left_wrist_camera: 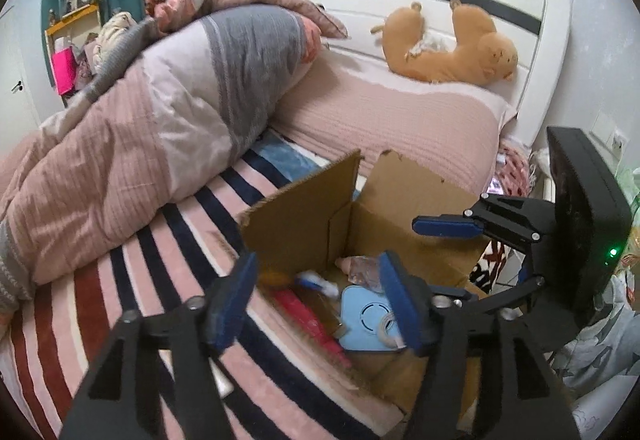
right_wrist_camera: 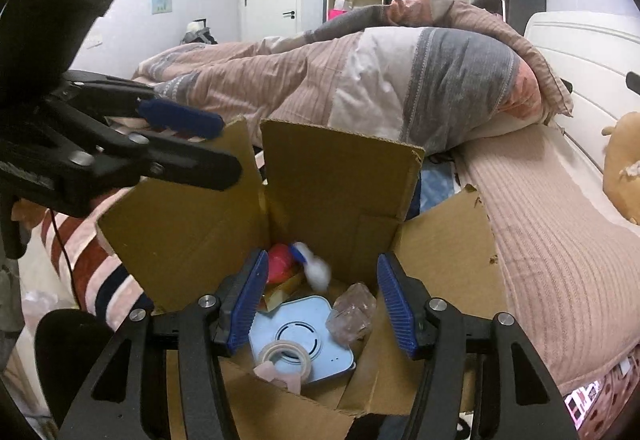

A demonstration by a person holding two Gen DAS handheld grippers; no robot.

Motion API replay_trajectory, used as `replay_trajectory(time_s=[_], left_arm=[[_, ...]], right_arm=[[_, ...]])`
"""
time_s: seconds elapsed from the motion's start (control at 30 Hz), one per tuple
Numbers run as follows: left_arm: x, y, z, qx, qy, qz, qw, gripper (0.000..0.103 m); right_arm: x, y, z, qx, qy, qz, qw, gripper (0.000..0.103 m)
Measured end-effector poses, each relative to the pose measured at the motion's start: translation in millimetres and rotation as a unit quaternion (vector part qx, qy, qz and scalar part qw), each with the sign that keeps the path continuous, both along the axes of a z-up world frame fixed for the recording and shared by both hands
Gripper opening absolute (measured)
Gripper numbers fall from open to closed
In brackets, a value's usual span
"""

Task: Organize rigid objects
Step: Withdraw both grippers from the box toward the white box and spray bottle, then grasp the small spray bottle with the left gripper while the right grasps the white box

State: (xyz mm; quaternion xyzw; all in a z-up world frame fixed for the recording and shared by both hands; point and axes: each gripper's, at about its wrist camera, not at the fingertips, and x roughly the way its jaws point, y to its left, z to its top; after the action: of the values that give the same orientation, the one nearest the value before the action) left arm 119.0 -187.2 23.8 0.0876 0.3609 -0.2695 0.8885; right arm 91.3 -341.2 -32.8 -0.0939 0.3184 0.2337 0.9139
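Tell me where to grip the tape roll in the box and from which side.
Take the tape roll from above, one finger in its centre hole and one outside, pinching the ring wall. It lies flat on the light blue device inside the cardboard box, so its sides are likely hard to reach; the right gripper is nearest.

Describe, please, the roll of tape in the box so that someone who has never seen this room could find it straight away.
Start at the open cardboard box standing on the striped blanket on the bed. Inside it lies a flat light-blue device with rounded corners. The roll of tape rests on that device's near edge: a pale, translucent ring, the only hoop-shaped thing there, unlike the crinkled clear plastic lump beside it.
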Motion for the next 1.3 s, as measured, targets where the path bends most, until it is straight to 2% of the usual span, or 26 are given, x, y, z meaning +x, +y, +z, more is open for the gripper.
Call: replay_trajectory(time_s=[0.2, 0.33, 0.47, 0.63, 0.77, 1.0, 1.2, 1.3], left_arm=[[-20.8, 47.9, 17.9, -0.022, -0.027, 0.038, 0.9986, 0.072], [-35.2, 87.7, 20.5, -0.017, -0.044, 0.075, 0.9961, 0.072], [-45.7, 133.1, 15.7, -0.014, -0.047, 0.11, 0.9927, 0.072], [-48.6, 181.2, -1.8, -0.017, -0.034, 0.144, 0.9888, 0.072], [-45.1, 207.5, -26.8, -0.03, -0.013, 0.157, 0.9871, 0.072], [-21.3, 221.3, -88.6, -0.052, 0.048, 0.15, 0.9862, 0.072], [4.0, 212.8, -132.6, -0.074, 0.097, 0.128, 0.9843, 0.071], [17.5, 203.4, -151.2, -0.087, 0.121, 0.112, 0.9824, 0.068]], right_arm=[[-12.6, 17.6, 23.4, -0.001, -0.014, 0.009, 1.0, 0.057], [-24.2, 44.2, 41.9, 0.009, -0.027, 0.031, 0.999, 0.057], [-35.4, 82.8, 54.5, 0.021, -0.036, 0.062, 0.997, 0.057], [-41.4, 136.9, 52.4, 0.027, -0.021, 0.1, 0.994, 0.057], [-37.6, 172.0, 31.7, 0.02, 0.009, 0.113, 0.993, 0.057], [-19.0, 215.1, -35.6, -0.029, 0.07, 0.105, 0.992, 0.057], [6.0, 214.7, -95.4, -0.051, 0.119, 0.058, 0.99, 0.057], [16.2, 213.3, -110.3, -0.055, 0.125, 0.04, 0.99, 0.057]])
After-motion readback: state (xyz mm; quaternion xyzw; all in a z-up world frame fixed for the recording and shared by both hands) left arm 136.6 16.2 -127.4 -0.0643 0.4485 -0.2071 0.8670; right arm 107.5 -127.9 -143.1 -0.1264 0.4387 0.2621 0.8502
